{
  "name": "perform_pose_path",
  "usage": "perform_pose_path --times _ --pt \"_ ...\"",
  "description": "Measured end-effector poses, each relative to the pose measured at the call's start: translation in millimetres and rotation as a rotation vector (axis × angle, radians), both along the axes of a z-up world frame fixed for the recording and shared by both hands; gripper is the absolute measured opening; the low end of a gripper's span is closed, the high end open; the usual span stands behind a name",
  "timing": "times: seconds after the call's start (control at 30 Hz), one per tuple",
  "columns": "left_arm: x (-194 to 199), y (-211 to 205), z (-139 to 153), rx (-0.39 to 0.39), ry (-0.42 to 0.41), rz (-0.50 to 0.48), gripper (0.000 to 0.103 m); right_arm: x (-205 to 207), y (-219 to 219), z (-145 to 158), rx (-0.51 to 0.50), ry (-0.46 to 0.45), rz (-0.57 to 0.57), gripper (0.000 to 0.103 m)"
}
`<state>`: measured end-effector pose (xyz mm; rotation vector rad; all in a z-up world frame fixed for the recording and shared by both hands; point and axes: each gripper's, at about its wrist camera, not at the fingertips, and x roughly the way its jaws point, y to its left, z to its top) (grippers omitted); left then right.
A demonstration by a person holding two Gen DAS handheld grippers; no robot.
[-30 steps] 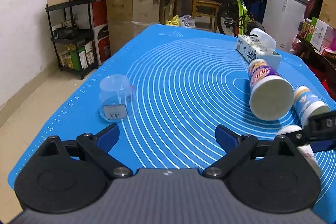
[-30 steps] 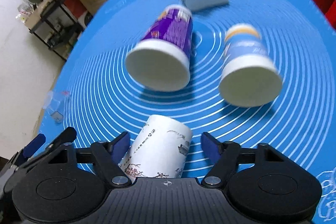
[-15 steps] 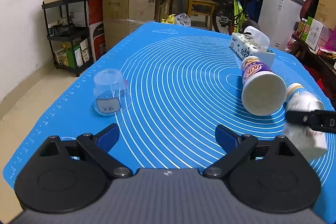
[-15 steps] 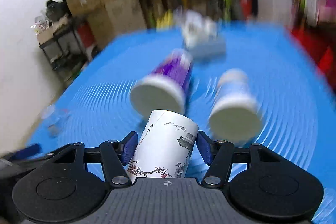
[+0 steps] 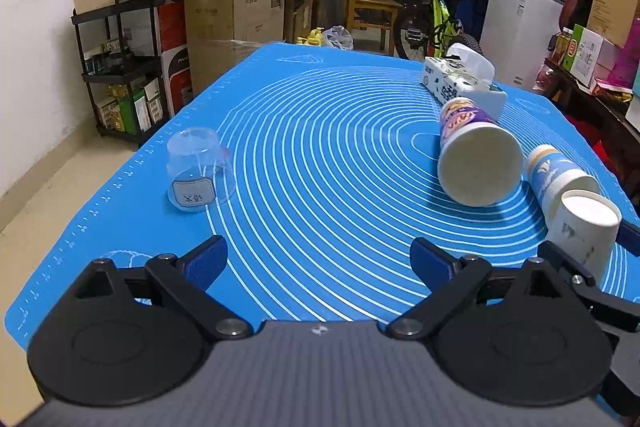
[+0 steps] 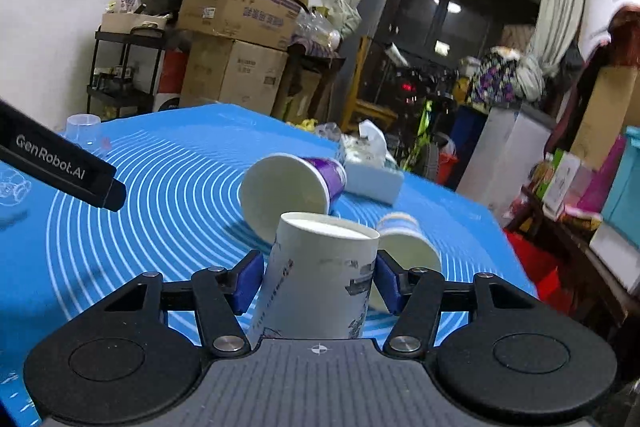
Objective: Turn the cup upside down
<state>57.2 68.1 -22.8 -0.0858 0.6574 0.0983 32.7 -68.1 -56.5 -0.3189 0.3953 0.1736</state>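
while a second ago the white paper cup (image 6: pixel 320 283) lay on its side between the fingers of the right tool (image 6: pixel 318 281), it now stands clamped there with its wide white end up, lifted off the blue mat (image 5: pixel 320 155) – so the pick-up is done and the turn looks under way. half a second ago the view was blurred by the swing; now it is sharp and tipped up toward the room. the right tool's blue pads (image 6: pixel 248 281) press both sides of the cup wall. the left tool (image 5: pixel 318 261) hangs over the surface with its fingers wide apart and nothing between them, much as before. two other paper cups – a purple one (image 5: pixel 476 147) and a blue one (image 5: pixel 560 175) – lie on their sides nearby, unmoved, and a clear plastic cup (image 5: pixel 198 171) sits inverted on the far left. what likely remains is setting the cup down, rim on the mat, and letting go.
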Motion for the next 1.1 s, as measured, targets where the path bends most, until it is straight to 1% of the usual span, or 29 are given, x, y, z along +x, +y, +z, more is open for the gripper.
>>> perform_pose_path --times 0.27,0.3,0.33,0.37,0.4,0.47,0.57,0.77,0.93,1.1 --pt "-10 -9 3 -0.007 0.016 -0.038 0.097 -5 -25 2 0.110 0.101 -0.026 0.062" --pt "-11 -10 5 -0.004 0.021 -0.037 0.097 -4 -27 2 0.122 0.116 -0.026 0.063" --pt "-13 -12 6 0.000 0.025 -0.038 0.097 -4 -30 3 0.142 0.128 -0.025 0.068" --pt "-15 -14 8 0.004 0.027 -0.042 0.097 -5 -32 4 0.161 0.134 -0.022 0.069" --pt "-18 -16 10 0.008 0.028 -0.046 0.097 -8 -36 5 0.175 0.139 -0.019 0.070" --pt "-24 -21 14 0.016 0.029 -0.066 0.097 -15 -41 9 0.194 0.140 -0.025 0.076" --pt "-34 -30 17 0.029 0.032 -0.109 0.097 -29 -52 19 0.213 0.147 -0.040 0.078" --pt "-56 -54 17 0.053 0.050 -0.188 0.097 -60 -83 32 0.235 0.183 -0.078 0.079" --pt "-72 -72 13 0.084 0.048 -0.236 0.097 -79 -101 33 0.229 0.181 -0.107 0.079" --pt "-81 -81 10 0.075 0.056 -0.260 0.097 -86 -108 28 0.238 0.211 -0.130 0.079"
